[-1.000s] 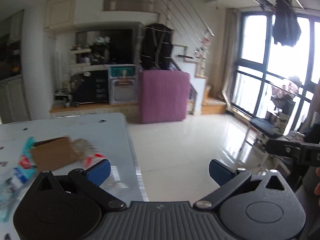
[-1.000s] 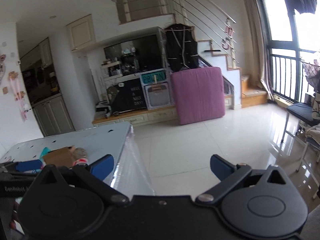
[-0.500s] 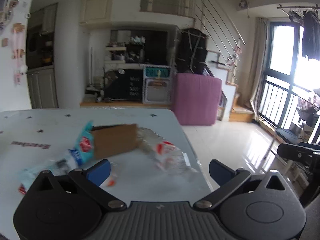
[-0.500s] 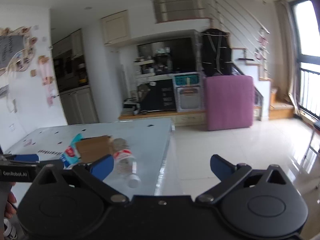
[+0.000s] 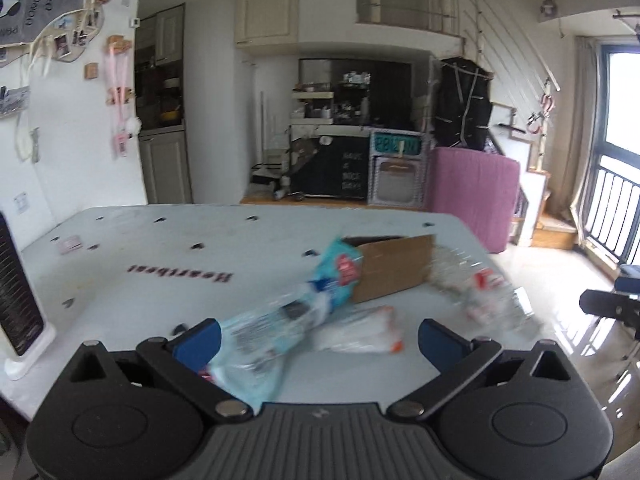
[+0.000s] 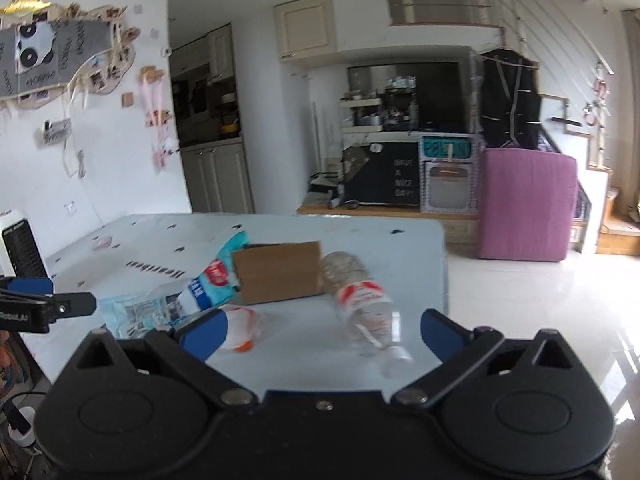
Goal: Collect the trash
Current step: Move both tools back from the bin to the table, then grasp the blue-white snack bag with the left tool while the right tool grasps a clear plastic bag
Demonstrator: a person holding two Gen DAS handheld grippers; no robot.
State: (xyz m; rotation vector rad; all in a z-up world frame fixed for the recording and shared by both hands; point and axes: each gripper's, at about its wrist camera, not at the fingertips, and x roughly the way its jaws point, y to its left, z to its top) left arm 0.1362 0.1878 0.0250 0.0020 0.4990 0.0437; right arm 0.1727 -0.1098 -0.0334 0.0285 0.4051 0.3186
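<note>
Trash lies clustered near the right end of the pale table (image 6: 120, 236): a cardboard box (image 6: 278, 272), a clear bottle (image 6: 362, 304) just right of it, a blue wrapper (image 5: 280, 320) left, with left gripper (image 5: 318, 338) and right gripper (image 6: 320, 330) both spread wide, holding nothing.

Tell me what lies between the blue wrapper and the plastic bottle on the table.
The cardboard box sits between the blue wrapper and the plastic bottle, touching or nearly touching both; the right wrist view shows it most sharply.
</note>
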